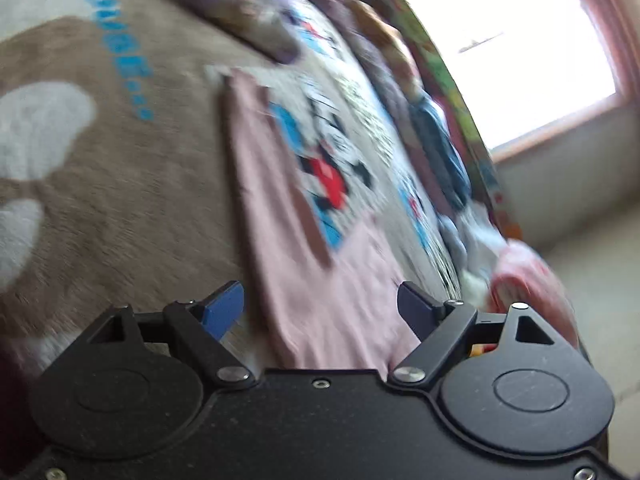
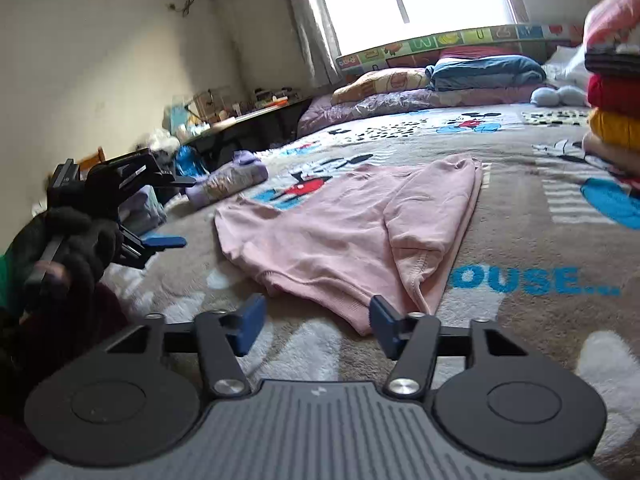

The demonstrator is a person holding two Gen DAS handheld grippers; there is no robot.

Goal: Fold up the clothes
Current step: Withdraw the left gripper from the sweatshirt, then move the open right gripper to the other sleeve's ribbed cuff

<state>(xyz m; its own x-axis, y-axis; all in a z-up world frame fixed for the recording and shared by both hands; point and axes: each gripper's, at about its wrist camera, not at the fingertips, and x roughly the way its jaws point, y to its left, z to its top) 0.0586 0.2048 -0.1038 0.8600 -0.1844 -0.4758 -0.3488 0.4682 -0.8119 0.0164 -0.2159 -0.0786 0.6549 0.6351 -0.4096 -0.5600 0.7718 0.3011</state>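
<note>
A pink garment lies partly folded on the brown Mickey Mouse blanket, one side flap turned over its right half. In the left wrist view the same pink garment lies just ahead of my left gripper, which is open and empty above its near edge. My right gripper is open and empty, just short of the garment's near hem. My left gripper also shows in the right wrist view, held in a black-gloved hand at the left, beside the garment.
A stack of folded clothes stands at the right on the bed. A purple bundle lies left of the garment. Pillows and a blue quilt line the far side under the window. A cluttered desk stands at the left wall.
</note>
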